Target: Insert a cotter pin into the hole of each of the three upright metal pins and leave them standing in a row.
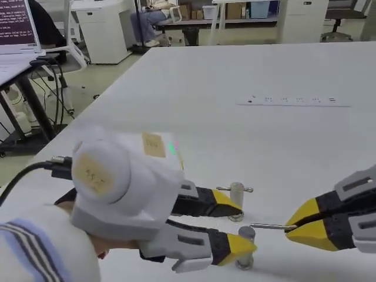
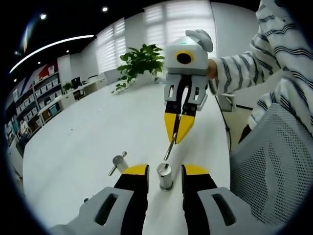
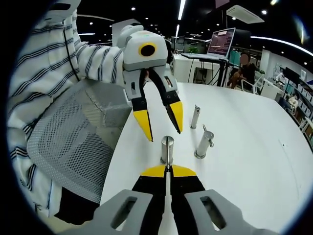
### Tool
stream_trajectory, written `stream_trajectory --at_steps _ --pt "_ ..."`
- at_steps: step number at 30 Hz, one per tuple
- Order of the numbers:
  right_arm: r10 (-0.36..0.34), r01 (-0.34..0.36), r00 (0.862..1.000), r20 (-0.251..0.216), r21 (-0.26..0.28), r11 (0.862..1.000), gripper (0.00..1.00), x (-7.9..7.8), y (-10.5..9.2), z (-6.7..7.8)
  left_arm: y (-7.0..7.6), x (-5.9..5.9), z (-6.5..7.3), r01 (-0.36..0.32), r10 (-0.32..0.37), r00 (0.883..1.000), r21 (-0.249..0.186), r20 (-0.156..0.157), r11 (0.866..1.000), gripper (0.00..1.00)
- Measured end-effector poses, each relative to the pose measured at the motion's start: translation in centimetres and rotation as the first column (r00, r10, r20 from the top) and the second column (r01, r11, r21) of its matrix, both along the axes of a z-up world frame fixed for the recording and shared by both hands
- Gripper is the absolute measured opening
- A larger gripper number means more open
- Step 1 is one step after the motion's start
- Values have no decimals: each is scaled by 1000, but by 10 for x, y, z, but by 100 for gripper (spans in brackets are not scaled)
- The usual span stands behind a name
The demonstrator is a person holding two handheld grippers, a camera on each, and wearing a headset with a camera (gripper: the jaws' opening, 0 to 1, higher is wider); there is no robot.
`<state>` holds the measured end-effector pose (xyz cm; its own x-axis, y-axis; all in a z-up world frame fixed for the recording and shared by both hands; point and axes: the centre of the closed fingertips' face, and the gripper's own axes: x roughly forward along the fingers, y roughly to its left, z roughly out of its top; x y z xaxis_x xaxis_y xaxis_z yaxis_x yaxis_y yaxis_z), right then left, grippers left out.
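Note:
A bare metal pin [image 1: 245, 236] [image 2: 165, 177] [image 3: 167, 148] stands upright near the table's front edge. My left gripper [image 1: 241, 226] [image 2: 165, 170] [image 3: 157, 117] is open, one jaw on each side of this pin without touching it. My right gripper [image 1: 302, 224] [image 2: 178, 126] [image 3: 168, 171] is shut on a thin cotter pin [image 1: 269, 226] [image 2: 169, 148], whose free end reaches the top of the bare pin. Just beyond stands a second metal pin [image 1: 237, 194] [image 2: 119, 161] [image 3: 204, 142] with a cotter pin through it. A third metal pin [image 3: 195, 116] stands farther back.
A white power strip [image 1: 294, 101] lies far back on the white table [image 1: 194, 106]. A grey mesh chair [image 2: 274, 161] [image 3: 73, 147] is close to the table's near edge. A laptop [image 1: 17, 26] sits on a side desk at the left.

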<state>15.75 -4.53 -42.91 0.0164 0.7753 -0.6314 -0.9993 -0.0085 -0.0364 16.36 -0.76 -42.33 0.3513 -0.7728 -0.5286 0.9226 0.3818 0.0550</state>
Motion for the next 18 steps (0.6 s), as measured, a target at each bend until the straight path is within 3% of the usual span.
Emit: stream_trajectory --at_steps 6,12,18 --pt "-22 22 1000 9 -42 999 0 3 -8 -12 -3 1 -8 4 -4 1000 11 -29 1000 19" --pt "-20 21 1000 10 -42 999 0 2 -6 -15 -3 2 -12 -7 8 999 16 -41 1000 10" --pt "-13 14 1000 14 -40 999 0 4 -3 -17 -3 2 -12 -3 4 999 13 -54 1000 10"
